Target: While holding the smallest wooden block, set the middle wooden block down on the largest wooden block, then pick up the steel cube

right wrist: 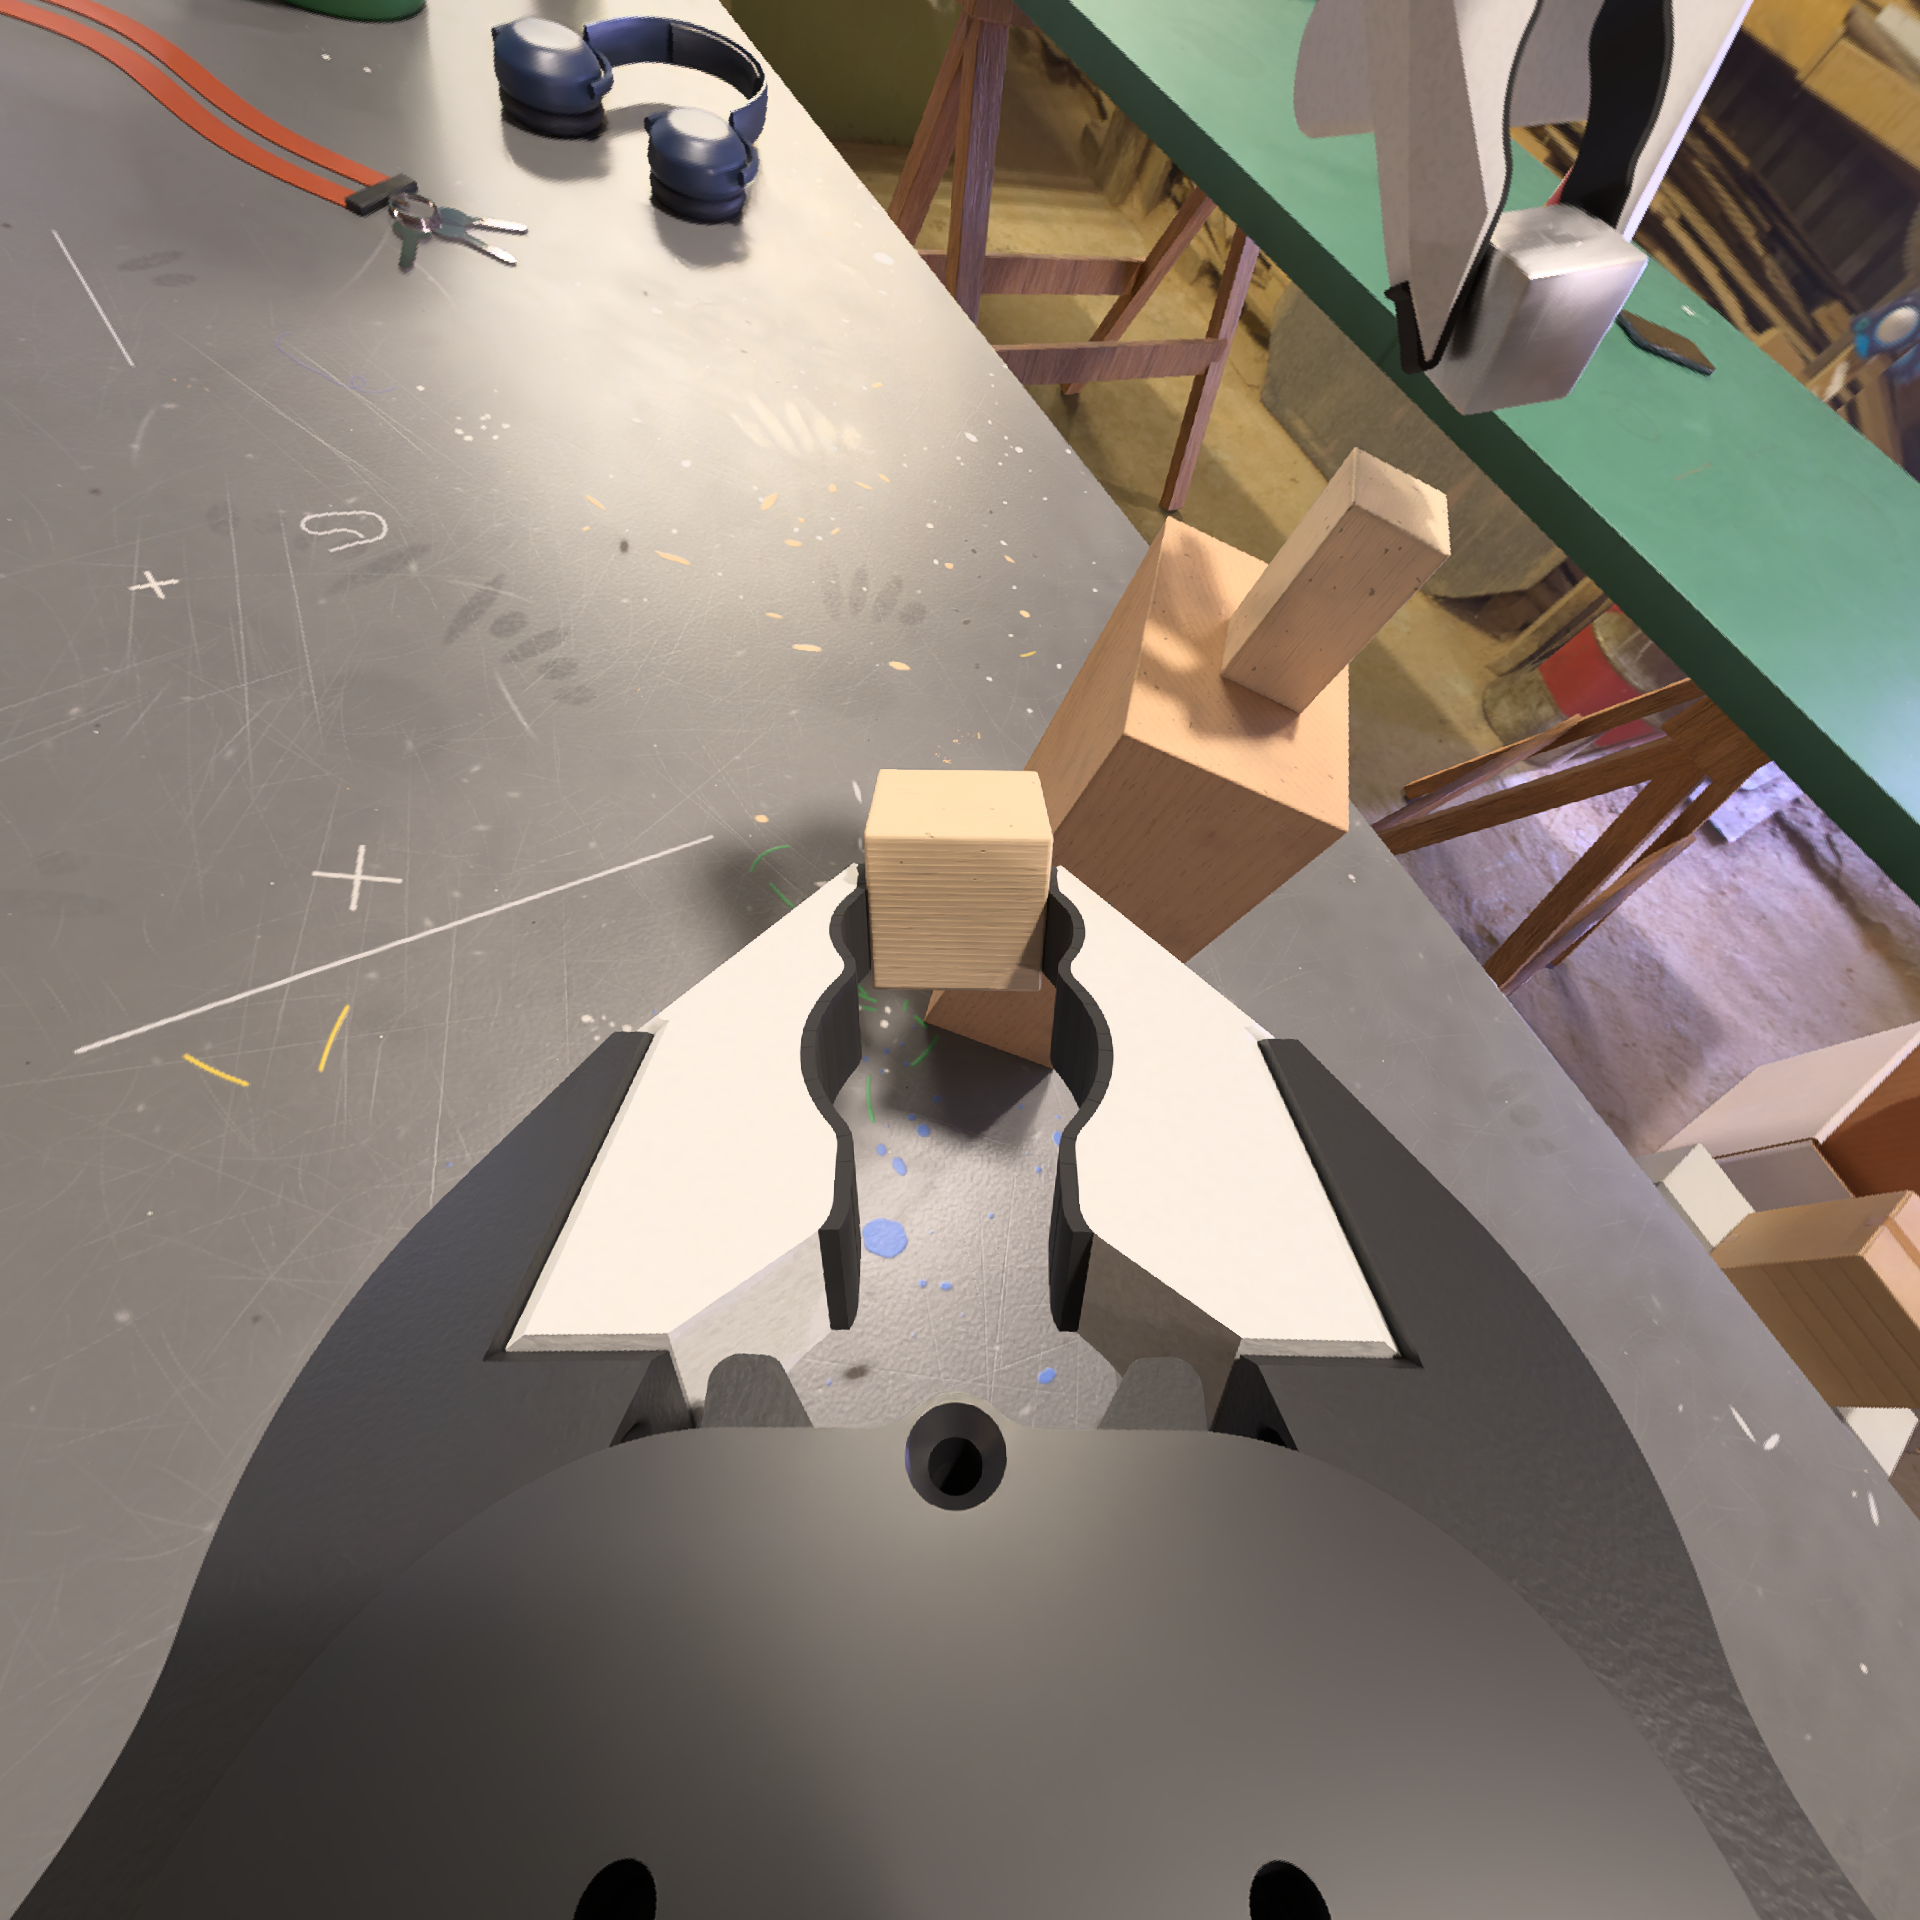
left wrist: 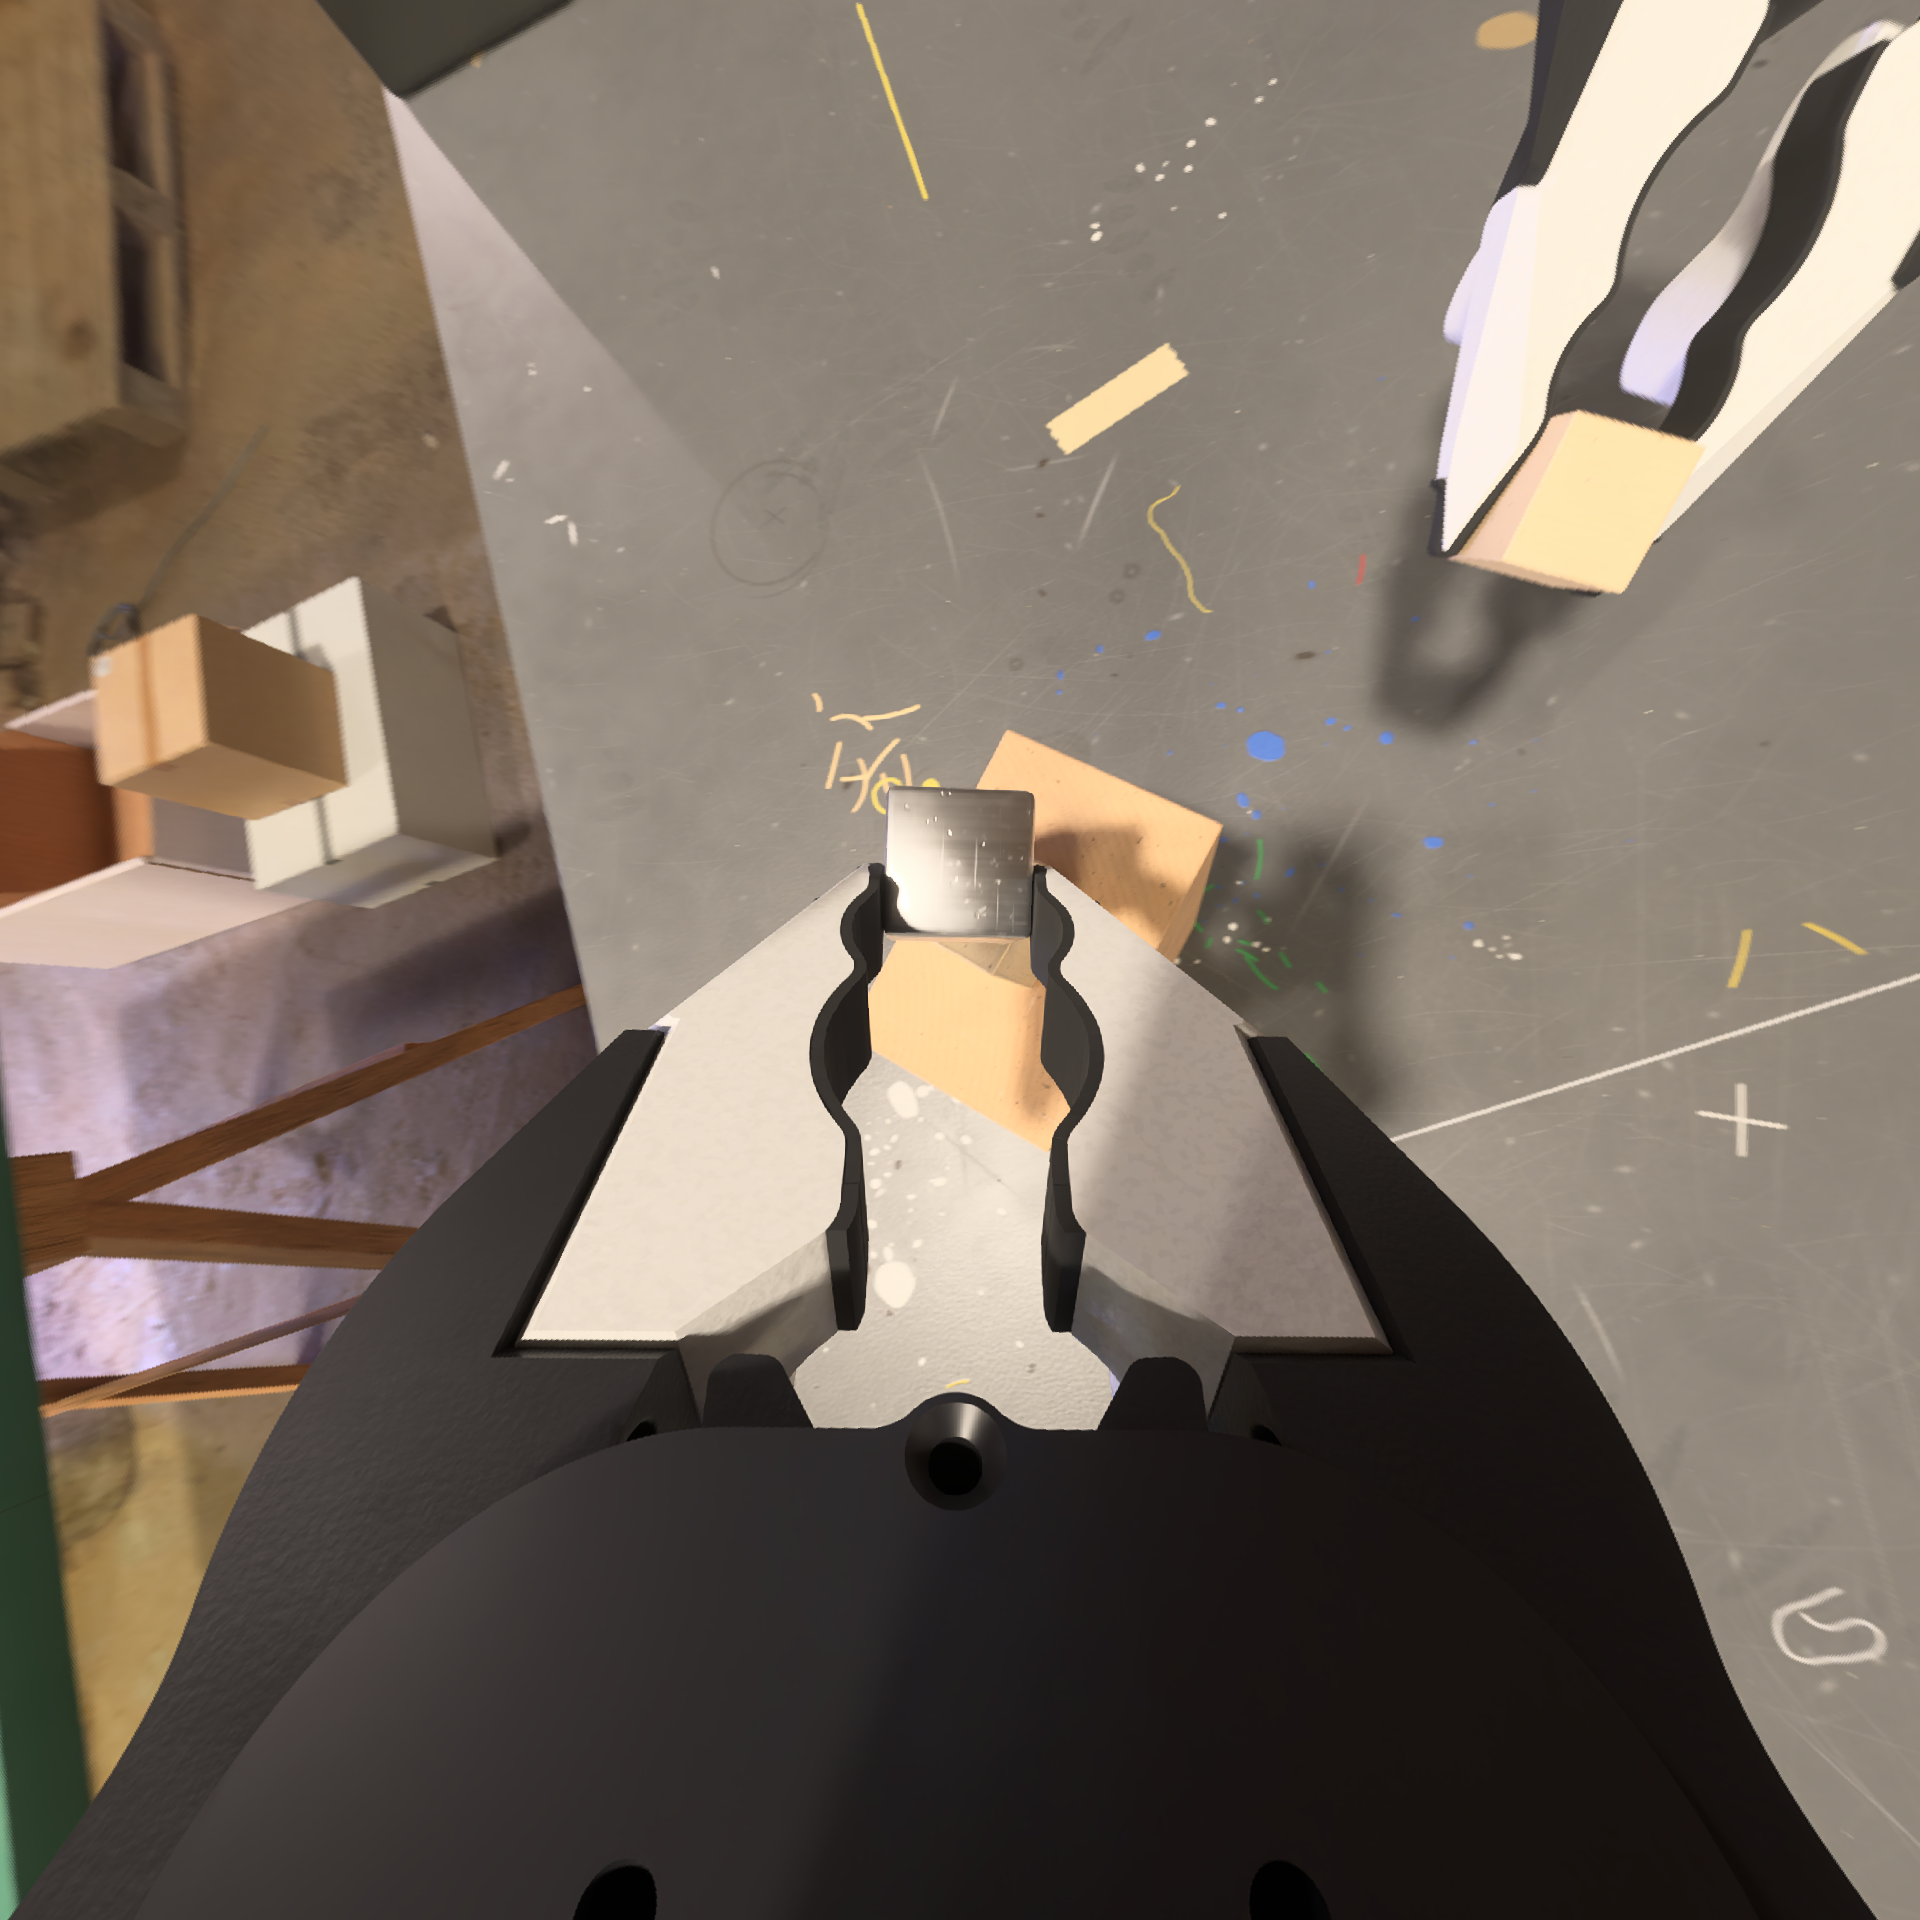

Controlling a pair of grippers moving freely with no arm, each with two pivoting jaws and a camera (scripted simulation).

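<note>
In the left wrist view my left gripper point(left wrist: 956, 894) is shut on the steel cube point(left wrist: 958, 862) and holds it above the grey table. Below it are the largest wooden block point(left wrist: 1122, 847) and the paler middle block point(left wrist: 956, 1029). In the right wrist view my right gripper point(right wrist: 956, 894) is shut on the smallest wooden block point(right wrist: 956, 878). Beyond it the middle block point(right wrist: 1335, 587) stands on end on the largest block point(right wrist: 1184, 790), near the table edge. The left gripper point(right wrist: 1507, 301) hangs above them with the steel cube point(right wrist: 1548, 312). The right gripper point(left wrist: 1569, 457) shows with the small block point(left wrist: 1579, 504).
Blue headphones point(right wrist: 634, 114) and keys on a red lanyard point(right wrist: 447, 223) lie at the far side of the grey table point(right wrist: 416, 675). A green table point(right wrist: 1558, 436) stands beyond the edge. Cardboard boxes point(left wrist: 208, 707) and wooden trestle legs sit on the floor.
</note>
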